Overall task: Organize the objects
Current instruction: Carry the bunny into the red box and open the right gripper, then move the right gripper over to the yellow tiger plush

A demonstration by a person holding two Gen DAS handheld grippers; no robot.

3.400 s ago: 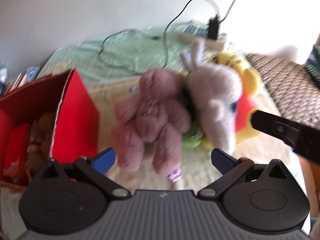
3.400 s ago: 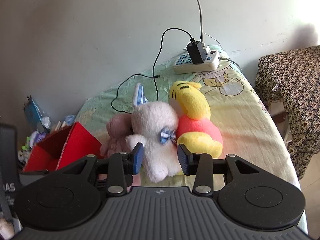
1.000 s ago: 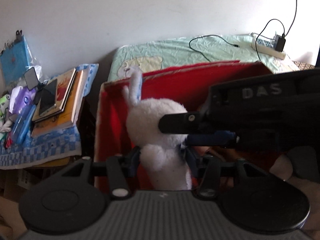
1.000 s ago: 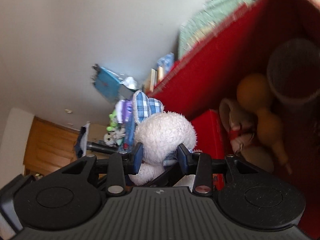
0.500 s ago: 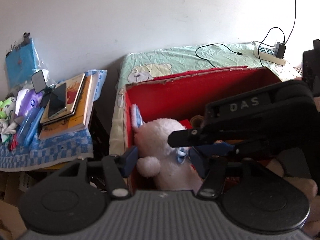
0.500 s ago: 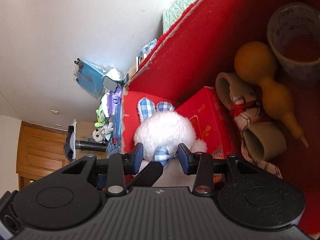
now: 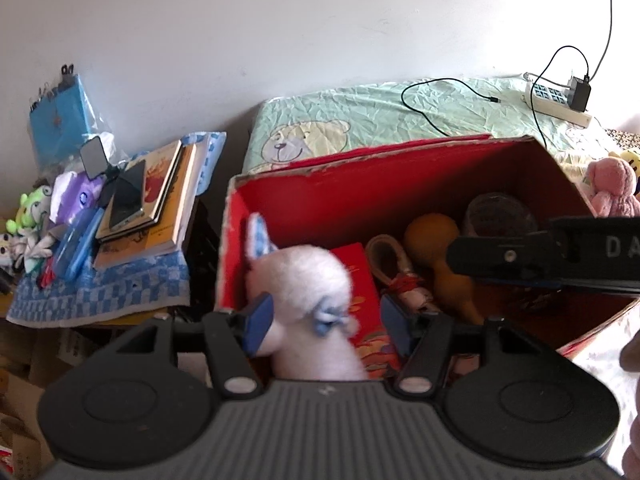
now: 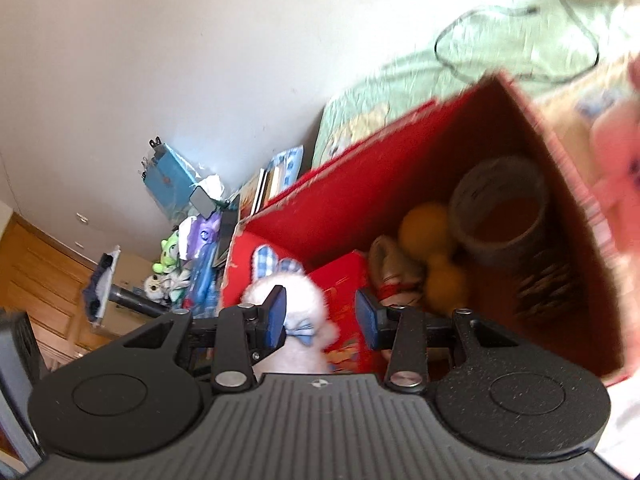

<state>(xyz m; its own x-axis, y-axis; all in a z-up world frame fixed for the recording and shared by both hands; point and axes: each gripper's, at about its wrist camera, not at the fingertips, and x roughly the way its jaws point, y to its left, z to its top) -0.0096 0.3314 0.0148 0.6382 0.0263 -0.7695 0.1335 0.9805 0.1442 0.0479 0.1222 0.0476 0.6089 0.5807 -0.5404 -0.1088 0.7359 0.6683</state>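
A white plush bunny (image 7: 304, 280) with blue checked ears sits in the left end of the open red box (image 7: 320, 196). My left gripper (image 7: 325, 322) is open, its blue pads wide on either side of the bunny. My right gripper (image 8: 321, 318) is open too and hangs above the box (image 8: 340, 192). The bunny (image 8: 296, 300) shows low behind its left finger. The right gripper's black body (image 7: 580, 256) crosses the left wrist view over the box's right half.
The box also holds a small red carton (image 7: 360, 280), a gourd (image 7: 432, 236), a tape roll (image 7: 500, 212) and a rolled cloth item (image 7: 388, 256). A pink plush (image 7: 612, 184) lies on the bed past the box. Books (image 7: 148, 200) and clutter fill the side table on the left.
The left gripper opened and let go of the bunny, which now rests in the box's left end. The right gripper drew back, so the bunny looks smaller and off to its left.
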